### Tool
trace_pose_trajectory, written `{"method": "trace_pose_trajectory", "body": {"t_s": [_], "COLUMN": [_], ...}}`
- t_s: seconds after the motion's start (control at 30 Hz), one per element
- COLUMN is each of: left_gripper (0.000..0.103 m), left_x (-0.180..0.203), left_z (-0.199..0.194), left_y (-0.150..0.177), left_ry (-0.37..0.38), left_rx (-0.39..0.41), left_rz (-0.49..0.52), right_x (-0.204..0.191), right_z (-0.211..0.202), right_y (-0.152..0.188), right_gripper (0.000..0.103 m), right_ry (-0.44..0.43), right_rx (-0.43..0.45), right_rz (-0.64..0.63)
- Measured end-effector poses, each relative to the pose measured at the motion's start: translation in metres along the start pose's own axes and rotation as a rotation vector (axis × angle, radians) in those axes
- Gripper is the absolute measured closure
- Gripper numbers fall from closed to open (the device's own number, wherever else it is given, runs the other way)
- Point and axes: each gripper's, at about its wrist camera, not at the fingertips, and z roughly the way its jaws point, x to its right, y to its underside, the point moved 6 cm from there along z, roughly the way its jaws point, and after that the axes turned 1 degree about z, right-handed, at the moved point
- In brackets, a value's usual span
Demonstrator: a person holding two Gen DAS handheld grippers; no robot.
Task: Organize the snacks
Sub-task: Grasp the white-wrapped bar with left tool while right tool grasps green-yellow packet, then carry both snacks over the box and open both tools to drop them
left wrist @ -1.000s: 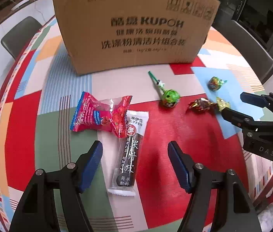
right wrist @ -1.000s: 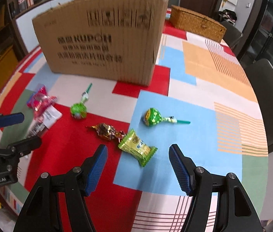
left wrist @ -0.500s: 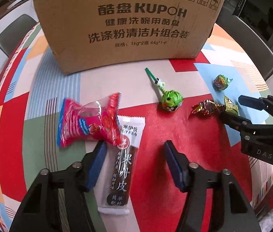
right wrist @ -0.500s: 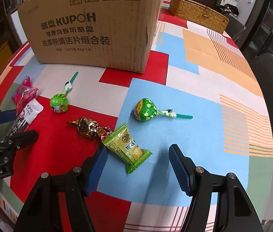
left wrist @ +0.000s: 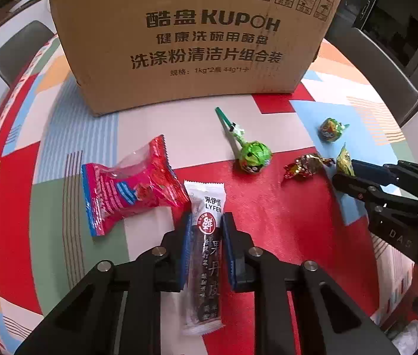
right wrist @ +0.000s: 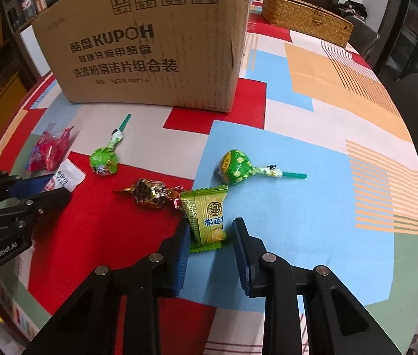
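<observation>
My left gripper (left wrist: 207, 222) is shut on a long dark fruit-leather bar (left wrist: 207, 254) with a white top that lies on the tablecloth. A pink snack bag (left wrist: 126, 189) lies just left of it. My right gripper (right wrist: 210, 230) has its jaws partly closed around a green durian candy packet (right wrist: 207, 217), with a gap still on the right side. A gold-brown wrapped candy (right wrist: 149, 193) touches the packet's left. Two green lollipops (right wrist: 104, 159) (right wrist: 235, 167) lie further out. The cardboard box (right wrist: 155, 41) stands behind.
A woven basket (right wrist: 306, 19) sits at the far right of the round table (right wrist: 342, 94). Grey chairs (left wrist: 386, 80) stand around the table. The left gripper shows at the left edge of the right wrist view (right wrist: 58, 190).
Both grippers moved forward and down. The left jaws closed on the fruit-leather bar. The right jaws narrowed around the green packet.
</observation>
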Motion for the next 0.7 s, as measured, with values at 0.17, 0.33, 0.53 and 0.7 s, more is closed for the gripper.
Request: {"method": "trace_pose_trajectory", "body": {"t_s": [0.17, 0.33, 0.53, 0.7], "left_gripper": [0.084, 0.084, 0.085, 0.085], "left_x": [0.006, 0.012, 0.014, 0.015], "left_z": [-0.005, -0.014, -0.032, -0.046], "left_y": [0.006, 0.006, 0.005, 0.004], "left_ry": [0.028, 0.045, 0.061, 0.071], "left_rx": [0.009, 0.034, 0.072, 0.108], "left_rz": [0.003, 0.011, 0.009, 0.011], "right_x": [-0.002, -0.005, -0.011, -0.016], "right_z": [-0.009, -0.023, -0.036, -0.046], "right_y": [0.002, 0.004, 0.004, 0.001], "right_gripper": [0.074, 0.074, 0.074, 0.074], "right_ry": [-0.01, -0.014, -0.034, -0.048], "right_rx": [0.015, 0.042, 0.068, 0.095], "right_rz": [0.016, 0.025, 0.03, 0.027]}}
